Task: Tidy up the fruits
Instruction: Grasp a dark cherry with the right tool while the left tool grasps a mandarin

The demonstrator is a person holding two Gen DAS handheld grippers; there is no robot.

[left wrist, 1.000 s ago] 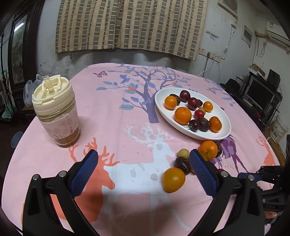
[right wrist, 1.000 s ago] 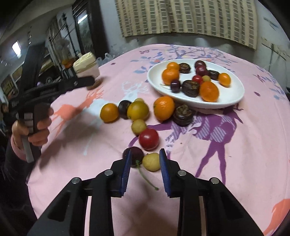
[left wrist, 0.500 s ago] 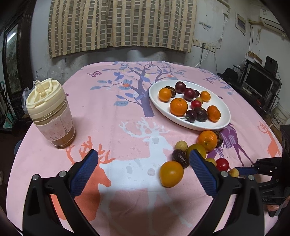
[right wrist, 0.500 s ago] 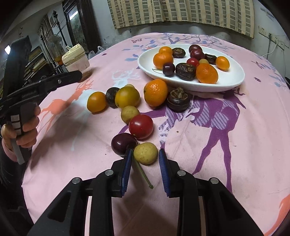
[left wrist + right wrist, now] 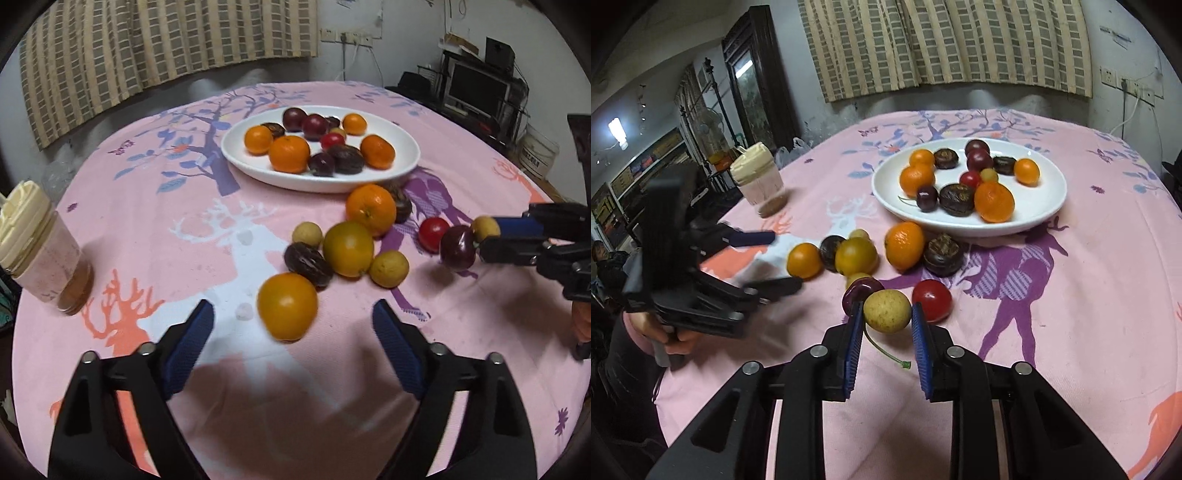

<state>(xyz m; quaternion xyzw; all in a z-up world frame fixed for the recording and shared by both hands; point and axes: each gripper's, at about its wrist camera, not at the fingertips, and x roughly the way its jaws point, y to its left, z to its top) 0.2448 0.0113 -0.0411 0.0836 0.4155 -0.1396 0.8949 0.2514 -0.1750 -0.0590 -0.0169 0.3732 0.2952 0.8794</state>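
One pink deer-print tablecloth (image 5: 184,229), curtained wall (image 5: 945,48); right gripper (image 5: 886,317) jaws clench yellow fruit (image 5: 886,311); left gripper (image 5: 291,325) jaws closing, empty.

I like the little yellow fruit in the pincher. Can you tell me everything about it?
The small yellow fruit is round with tan, brown-speckled skin that looks dull and smooth. The right gripper has it pinched between its blue pads. A dark purple cherry with a green stem sits right against it.

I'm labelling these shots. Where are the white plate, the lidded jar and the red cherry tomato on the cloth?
white plate (image 5: 408,157), left wrist view, bare right rim.
lidded jar (image 5: 759,177), right wrist view, its body.
red cherry tomato (image 5: 931,300), right wrist view, its centre.
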